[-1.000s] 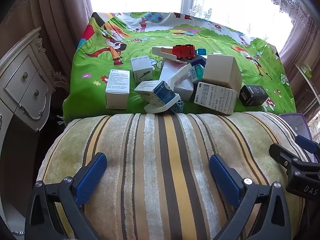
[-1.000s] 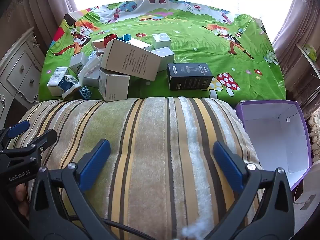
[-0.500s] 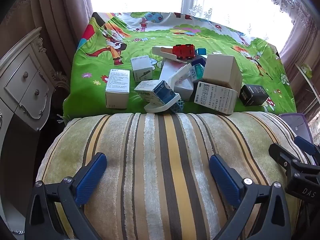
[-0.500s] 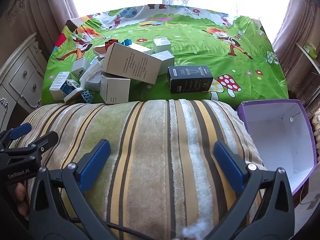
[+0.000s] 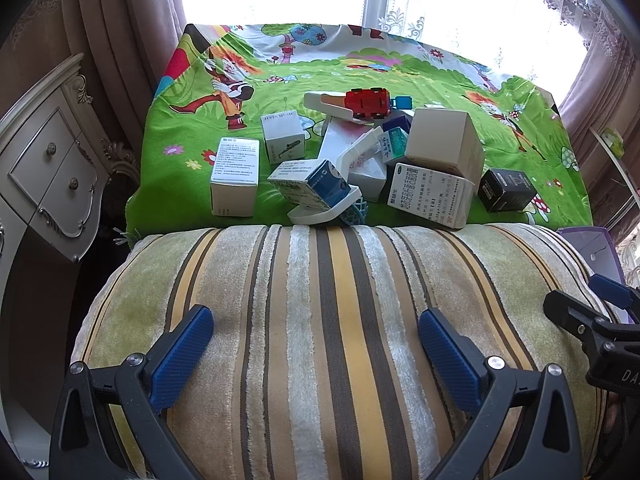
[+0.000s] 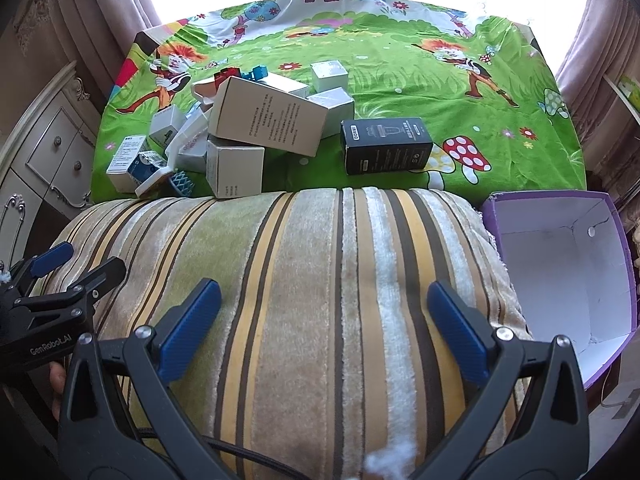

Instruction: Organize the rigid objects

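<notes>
A pile of small cartons lies on the green cartoon cloth (image 5: pixel 280 92): a white box (image 5: pixel 235 176), a large beige box (image 5: pixel 444 146), a black box (image 5: pixel 506 190), and a red toy car (image 5: pixel 367 103) on top. In the right wrist view the large box (image 6: pixel 272 118) and black box (image 6: pixel 386 146) lie ahead, and an empty purple bin (image 6: pixel 560 276) stands at the right. My left gripper (image 5: pixel 316 354) and right gripper (image 6: pixel 324 328) are both open and empty above a striped cushion (image 5: pixel 340 320), short of the pile.
A cream drawer cabinet (image 5: pixel 44 152) stands at the left, close to the cloth's edge. Curtains and a bright window lie behind. The right gripper shows at the right edge of the left wrist view (image 5: pixel 592 320).
The right gripper has drawn back slightly and tilted, so the purple bin and cloth sit lower in its view. The left gripper has barely moved. No object has shifted.
</notes>
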`<move>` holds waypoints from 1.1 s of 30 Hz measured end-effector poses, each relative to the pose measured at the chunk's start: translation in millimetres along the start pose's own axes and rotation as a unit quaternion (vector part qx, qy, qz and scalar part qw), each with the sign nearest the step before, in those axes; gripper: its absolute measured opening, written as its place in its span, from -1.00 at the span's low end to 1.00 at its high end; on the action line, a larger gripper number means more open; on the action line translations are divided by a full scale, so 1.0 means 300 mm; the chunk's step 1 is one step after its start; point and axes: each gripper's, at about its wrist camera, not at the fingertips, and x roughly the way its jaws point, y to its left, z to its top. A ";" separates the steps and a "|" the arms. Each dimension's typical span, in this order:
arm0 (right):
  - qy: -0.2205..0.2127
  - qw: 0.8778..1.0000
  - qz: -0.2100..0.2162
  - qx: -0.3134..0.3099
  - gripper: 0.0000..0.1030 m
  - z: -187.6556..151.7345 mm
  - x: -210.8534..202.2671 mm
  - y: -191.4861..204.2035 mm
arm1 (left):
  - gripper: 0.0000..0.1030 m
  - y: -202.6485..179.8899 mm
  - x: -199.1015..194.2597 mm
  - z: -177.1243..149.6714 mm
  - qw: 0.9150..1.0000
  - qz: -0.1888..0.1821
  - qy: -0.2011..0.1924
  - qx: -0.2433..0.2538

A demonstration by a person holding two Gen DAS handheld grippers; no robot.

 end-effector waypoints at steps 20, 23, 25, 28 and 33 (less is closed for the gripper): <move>0.009 0.999 0.046 -0.014 1.00 0.042 -0.008 -0.035 | 0.95 0.063 -0.050 0.018 0.996 -0.070 -0.027 -0.047; 0.004 0.998 0.054 -0.013 1.00 0.062 -0.015 -0.047 | 0.86 0.086 -0.046 0.039 0.994 -0.084 -0.024 -0.061; -0.004 0.998 0.067 -0.012 1.00 0.079 -0.024 -0.054 | 0.76 0.100 -0.037 0.059 0.992 -0.100 -0.018 -0.075; -0.013 0.997 0.072 -0.015 1.00 0.109 -0.025 -0.062 | 0.57 0.123 -0.015 0.102 0.987 -0.123 -0.008 -0.103; -0.014 0.997 0.073 -0.017 1.00 0.160 -0.001 -0.092 | 0.49 0.159 0.068 0.167 0.970 -0.170 0.024 -0.171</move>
